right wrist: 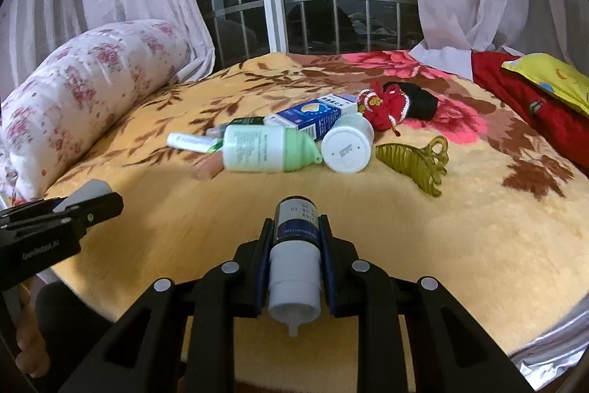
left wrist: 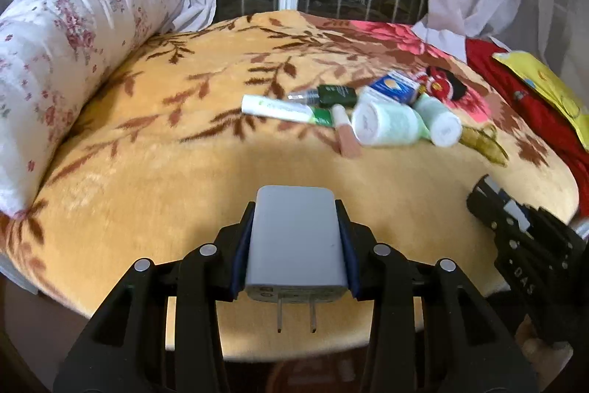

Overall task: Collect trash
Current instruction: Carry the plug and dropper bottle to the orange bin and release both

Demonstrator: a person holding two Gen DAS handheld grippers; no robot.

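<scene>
Right now I am holding one item in each claw above the near edge of the bed point(left wrist: 147, 179), so the collecting is partly under way, with most of it left. No bin is showing in either view, so I am guessing both pieces are waiting to be dropped somewhere out of frame.

Lying in a heap near the middle of the blanket are a tube point(right wrist: 191, 142), a green bottle point(right wrist: 268, 150), a white jar point(right wrist: 346, 150), a blue box point(right wrist: 316, 115) and, in the left view, a dark sachet point(left wrist: 337, 95). Just beside the heap are an olive hair clip point(right wrist: 416, 161) and a red knitted thing point(right wrist: 386, 107); whether those count as trash I cannot tell.

My left claw point(left wrist: 296, 245) is pinching a grey charger point(left wrist: 296, 238) by its sides, prongs pointing back at the camera. My right claw point(right wrist: 296, 264) is closing narrowly on a small dropper bottle point(right wrist: 294, 245), nozzle toward the lens.
</scene>
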